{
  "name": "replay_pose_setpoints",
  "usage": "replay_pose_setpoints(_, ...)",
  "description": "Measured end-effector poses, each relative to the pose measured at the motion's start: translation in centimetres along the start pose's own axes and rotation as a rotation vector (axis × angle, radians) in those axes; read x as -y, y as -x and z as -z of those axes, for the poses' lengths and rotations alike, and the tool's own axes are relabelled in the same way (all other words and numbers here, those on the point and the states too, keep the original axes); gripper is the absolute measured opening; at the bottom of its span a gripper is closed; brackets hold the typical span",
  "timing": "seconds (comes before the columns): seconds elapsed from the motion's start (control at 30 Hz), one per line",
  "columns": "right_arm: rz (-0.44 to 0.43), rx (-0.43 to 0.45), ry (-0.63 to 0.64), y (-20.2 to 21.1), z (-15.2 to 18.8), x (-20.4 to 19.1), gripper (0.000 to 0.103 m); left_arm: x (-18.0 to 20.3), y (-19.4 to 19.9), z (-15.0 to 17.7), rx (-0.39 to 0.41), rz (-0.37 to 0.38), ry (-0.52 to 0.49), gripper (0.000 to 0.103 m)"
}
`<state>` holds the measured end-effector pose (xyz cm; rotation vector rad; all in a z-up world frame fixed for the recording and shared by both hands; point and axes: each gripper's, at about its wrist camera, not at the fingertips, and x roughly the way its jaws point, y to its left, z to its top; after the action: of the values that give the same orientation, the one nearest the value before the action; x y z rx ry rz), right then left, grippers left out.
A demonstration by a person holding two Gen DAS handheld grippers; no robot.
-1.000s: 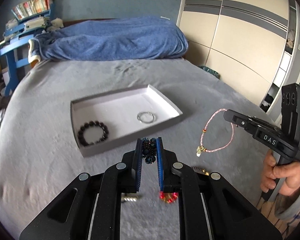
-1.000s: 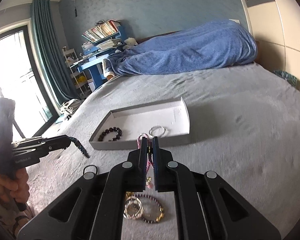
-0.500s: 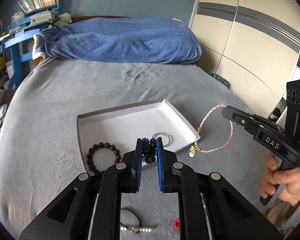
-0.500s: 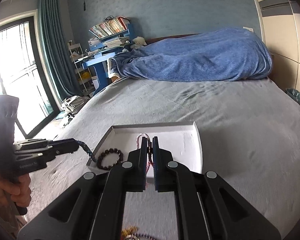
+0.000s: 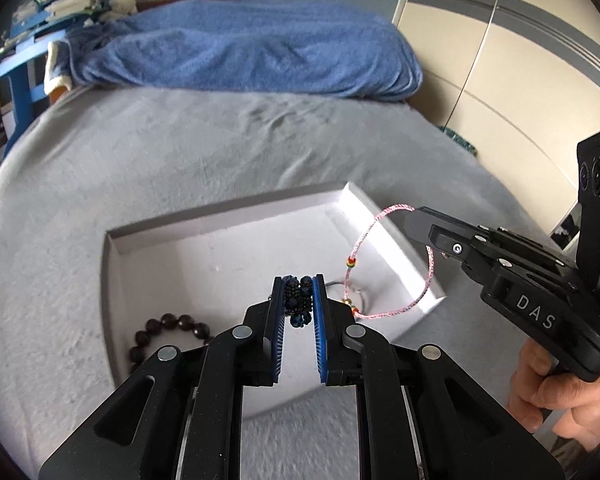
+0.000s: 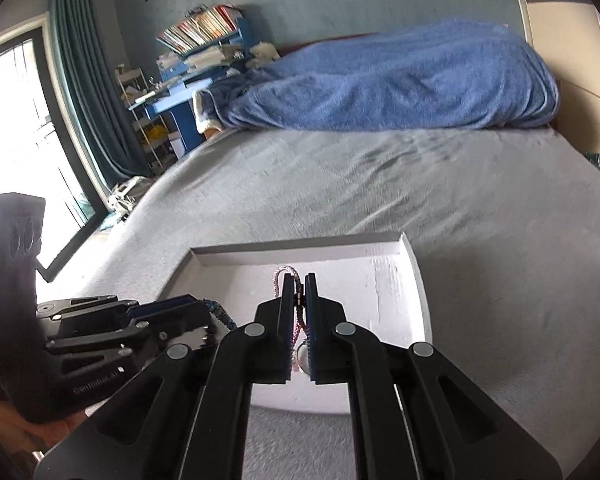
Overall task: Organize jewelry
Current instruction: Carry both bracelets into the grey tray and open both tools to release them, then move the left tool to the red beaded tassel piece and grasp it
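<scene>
A shallow white tray (image 5: 116, 280) lies on the grey bed; it also shows in the right wrist view (image 6: 418, 288). My left gripper (image 5: 298, 280) is shut on a dark blue beaded bracelet (image 5: 298, 300) and holds it above the tray's middle. My right gripper (image 6: 298, 280) is shut on a pink cord bracelet (image 5: 364, 240), which hangs in a loop over the tray's right side. In the right wrist view only a bit of the pink cord bracelet (image 6: 280, 276) shows past the fingers. A dark round-bead bracelet (image 5: 168, 328) and a thin silver ring (image 5: 356, 296), partly hidden, lie in the tray.
A rumpled blue blanket (image 5: 240, 52) lies across the head of the bed. A blue desk with books (image 6: 196, 52) stands at the left, by a curtained window (image 6: 16, 128). Beige wardrobe doors (image 5: 500, 60) line the right side.
Both grippers have moved forward over the tray with their bracelets. The loose jewelry on the bed near me has dropped out of view below the grippers.
</scene>
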<state>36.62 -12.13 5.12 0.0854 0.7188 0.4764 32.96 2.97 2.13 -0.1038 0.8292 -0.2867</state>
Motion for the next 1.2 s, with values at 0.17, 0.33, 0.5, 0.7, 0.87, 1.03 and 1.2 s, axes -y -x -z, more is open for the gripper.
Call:
replay_pose_setpoints(0.17,0.017,-0.063,-0.011,-3.2,1.0,1.1,0.005,-0.4,-3.6,0.7,-0.056,0.007,0.003,0.014)
replay_pose_setpoints(0.33,0.069,-0.139,0.011,-5.7,2.6,2.3,0.005,-0.9,-6.1,1.8,-0.11,-0.016,0.002,0.014)
replay_pose_setpoints(0.5,0.122,-0.176,0.041,-6.7,3.8,2.7,0.006,-1.2,-6.6,2.6,-0.142,-0.052,-0.012,0.014)
replay_pose_setpoints(0.7,0.116,-0.146,0.077,-5.8,3.5,2.2,0.038,-1.4,-5.5,2.7,-0.123,-0.106,-0.022,0.054)
replay_pose_setpoints(0.87,0.113,-0.107,0.075,-3.8,3.5,2.1,0.049,-1.3,-2.9,2.6,-0.06,-0.122,-0.018,0.079)
replay_pose_setpoints(1.03,0.098,-0.087,0.073,-1.7,4.0,1.6,0.057,-1.0,-0.7,3.0,-0.03,-0.127,-0.012,0.082)
replay_pose_setpoints(1.2,0.091,-0.06,0.078,0.5,4.5,1.1,0.064,-0.5,1.3,4.1,-0.008,-0.133,-0.013,0.088)
